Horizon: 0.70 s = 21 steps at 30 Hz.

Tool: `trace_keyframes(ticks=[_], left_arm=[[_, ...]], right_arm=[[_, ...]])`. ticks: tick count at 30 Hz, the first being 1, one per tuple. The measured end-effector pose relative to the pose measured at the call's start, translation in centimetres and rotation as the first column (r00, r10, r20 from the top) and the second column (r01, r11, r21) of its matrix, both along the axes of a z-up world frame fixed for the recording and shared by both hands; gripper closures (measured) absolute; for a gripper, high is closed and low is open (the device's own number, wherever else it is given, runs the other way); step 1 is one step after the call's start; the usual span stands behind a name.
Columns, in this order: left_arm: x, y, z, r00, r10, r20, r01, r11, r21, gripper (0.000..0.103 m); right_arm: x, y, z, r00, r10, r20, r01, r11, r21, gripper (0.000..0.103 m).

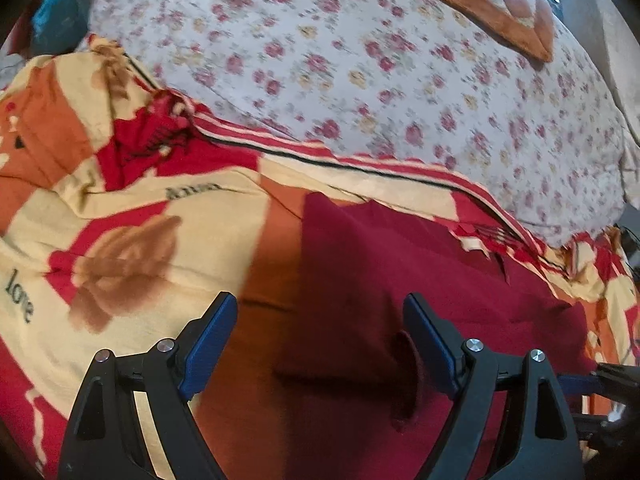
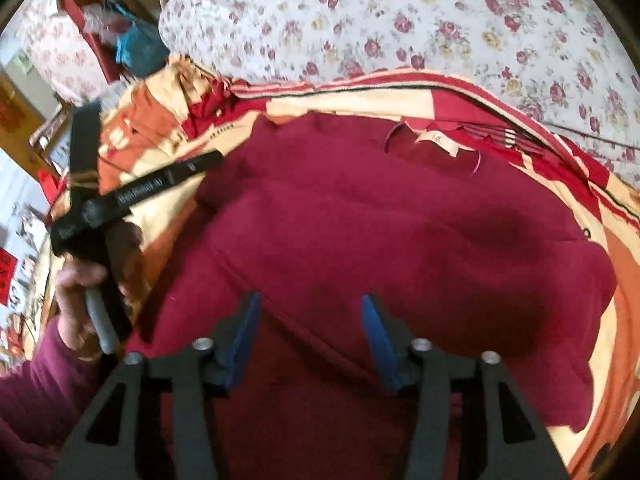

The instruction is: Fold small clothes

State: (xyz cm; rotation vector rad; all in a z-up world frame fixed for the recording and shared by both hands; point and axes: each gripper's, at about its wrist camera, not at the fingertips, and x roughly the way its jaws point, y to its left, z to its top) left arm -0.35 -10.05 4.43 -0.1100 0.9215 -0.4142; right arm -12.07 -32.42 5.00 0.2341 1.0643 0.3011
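Observation:
A dark red garment [image 1: 400, 280] lies spread on a red, orange and cream blanket [image 1: 120, 208]. My left gripper [image 1: 320, 308] hangs open above the garment's left edge, nothing between its blue pads. In the right wrist view the same garment [image 2: 400, 232] fills the middle, with its neck label [image 2: 440, 142] at the far side. My right gripper [image 2: 311, 302] is open just over the near part of the cloth, with no fabric pinched between its pads. At the left of that view a hand [image 2: 76, 284] in a maroon sleeve grips the handle of the other gripper.
A white bedsheet with red flowers [image 1: 360, 60] covers the bed beyond the blanket [image 2: 624, 280]. A brown quilted cushion [image 1: 480, 0] lies at the far right. Clutter with a blue bag [image 2: 136, 44] sits past the bed's left end.

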Motion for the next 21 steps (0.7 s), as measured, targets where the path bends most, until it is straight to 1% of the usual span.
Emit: trace_keyframes(ticks=[1, 2, 3, 4, 7, 9, 12, 14, 18, 21], left_arm=[[-0.3, -0.5, 0.0, 0.999, -0.038, -0.014, 0.038, 0.999, -0.008, 0.043], [-0.5, -0.9, -0.1, 0.997, -0.069, -0.02, 0.069, 0.998, -0.011, 0.051], [-0.8, -1.3, -0.1, 0.995, -0.093, -0.021, 0.093, 0.996, -0.008, 0.054], [-1.2, -1.8, -0.1, 0.993, -0.115, -0.017, 0.115, 0.993, 0.008, 0.054], [-2.1, -3.3, -0.3, 0.989, -0.146, 0.021, 0.143, 0.985, 0.098, 0.055], [-2.4, -4.0, -0.3, 0.986, -0.165, 0.026, 0.161, 0.98, 0.117, 0.06], [-2.8, -4.1, 0.1, 0.983, -0.174, 0.055, 0.165, 0.977, 0.138, 0.064], [-2.8, -3.9, 0.4, 0.984, -0.163, 0.07, 0.152, 0.978, 0.139, 0.064], [-2.6, -3.2, 1.0, 0.987, -0.136, 0.085, 0.127, 0.987, 0.098, 0.064], [-3.3, -3.1, 2.1, 0.977, -0.154, 0.146, 0.144, 0.987, 0.078, 0.064]], right_arm=[[-0.3, 0.0, -0.2, 1.0, -0.002, -0.003, 0.002, 1.0, -0.005, 0.043], [-0.1, 0.0, -0.3, 1.0, -0.003, -0.007, 0.003, 1.0, -0.012, 0.043], [-0.4, -0.1, -0.6, 1.0, -0.006, -0.011, 0.005, 1.0, -0.019, 0.043], [-0.9, -0.3, -0.8, 1.0, -0.01, -0.016, 0.01, 1.0, -0.018, 0.043], [-2.1, -1.6, -1.0, 0.999, -0.046, -0.019, 0.046, 0.999, 0.003, 0.043], [-3.2, -3.1, -0.8, 0.996, -0.091, -0.01, 0.091, 0.996, 0.021, 0.043], [-5.0, -6.0, -0.5, 0.982, -0.188, -0.001, 0.188, 0.981, 0.045, 0.042], [-6.0, -7.6, -0.3, 0.972, -0.235, 0.002, 0.235, 0.971, 0.054, 0.041], [-8.0, -10.5, -0.7, 0.947, -0.319, -0.026, 0.32, 0.942, 0.099, 0.041], [-8.5, -10.8, -1.0, 0.942, -0.334, -0.035, 0.336, 0.937, 0.094, 0.041]])
